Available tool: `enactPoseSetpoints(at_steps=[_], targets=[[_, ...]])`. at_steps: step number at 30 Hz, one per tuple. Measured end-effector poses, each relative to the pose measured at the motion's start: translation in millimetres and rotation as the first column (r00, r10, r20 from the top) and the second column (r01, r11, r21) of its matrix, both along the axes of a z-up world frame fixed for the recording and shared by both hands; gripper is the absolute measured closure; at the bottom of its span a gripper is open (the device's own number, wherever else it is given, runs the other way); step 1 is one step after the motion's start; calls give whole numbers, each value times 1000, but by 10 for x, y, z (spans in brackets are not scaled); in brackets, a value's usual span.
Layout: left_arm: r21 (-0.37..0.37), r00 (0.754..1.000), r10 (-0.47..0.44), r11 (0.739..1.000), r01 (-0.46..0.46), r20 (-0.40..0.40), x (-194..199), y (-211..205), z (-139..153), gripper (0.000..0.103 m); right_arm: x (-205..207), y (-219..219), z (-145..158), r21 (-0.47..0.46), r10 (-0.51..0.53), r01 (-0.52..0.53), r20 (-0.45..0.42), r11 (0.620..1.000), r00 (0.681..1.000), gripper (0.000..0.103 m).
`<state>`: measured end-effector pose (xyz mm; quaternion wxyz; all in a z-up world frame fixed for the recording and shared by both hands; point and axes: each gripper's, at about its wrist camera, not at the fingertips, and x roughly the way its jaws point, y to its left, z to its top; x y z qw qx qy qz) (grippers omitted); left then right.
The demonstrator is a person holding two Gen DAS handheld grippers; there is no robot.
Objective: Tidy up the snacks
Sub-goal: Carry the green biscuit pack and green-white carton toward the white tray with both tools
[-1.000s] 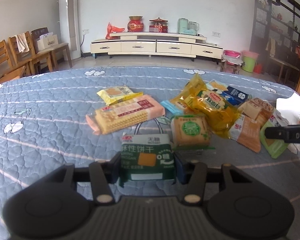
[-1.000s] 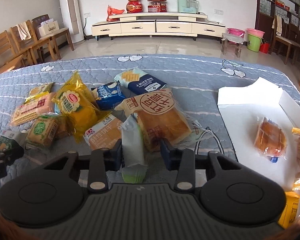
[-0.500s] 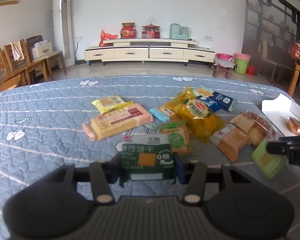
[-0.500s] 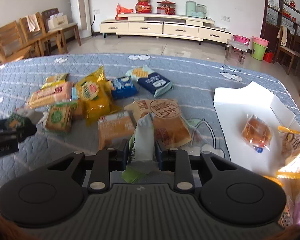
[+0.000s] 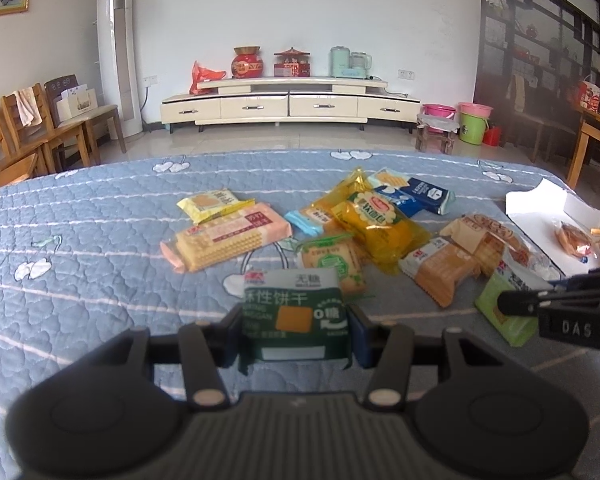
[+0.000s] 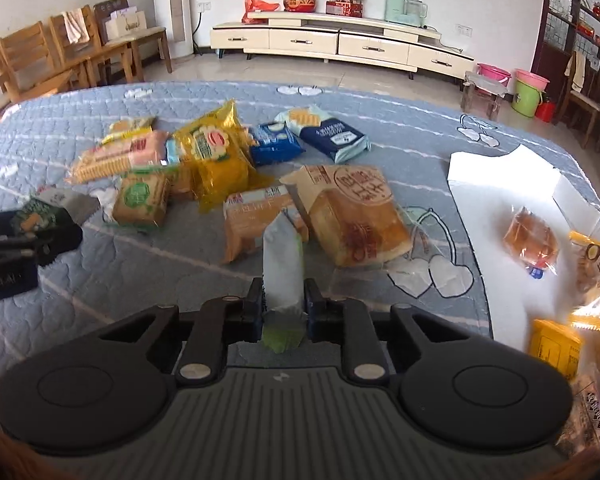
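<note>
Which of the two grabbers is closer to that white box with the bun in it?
Right. The right gripper, holding a light green packet, is just left of the white box; the left gripper sits farther left, across the snack pile.

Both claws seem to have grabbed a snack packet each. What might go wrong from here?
The right gripper has just been closing on only the thin edge of a light green packet, so that could slip out. The left gripper squeezes a dark green biscuit packet across its width; the biscuits might crack.

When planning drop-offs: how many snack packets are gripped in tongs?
2: dark green plastic biscuit packet in left tongs; pale green plastic packet in right tongs, whose jaws just closed.
</note>
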<state>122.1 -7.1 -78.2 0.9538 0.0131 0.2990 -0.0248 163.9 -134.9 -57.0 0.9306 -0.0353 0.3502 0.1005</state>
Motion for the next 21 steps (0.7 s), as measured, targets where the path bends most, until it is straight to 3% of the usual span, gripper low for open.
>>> enactPoseSetpoints(at_steps=[10, 21], targets=[[17, 998, -32, 999, 31, 61, -173, -181, 355, 52, -330, -99, 616, 30, 8, -11, 91, 1000, 996, 81], [26, 985, -106, 994, 104, 132, -412, -663, 842, 52, -782, -523, 1132, 53, -49, 40, 164, 998, 985, 81]])
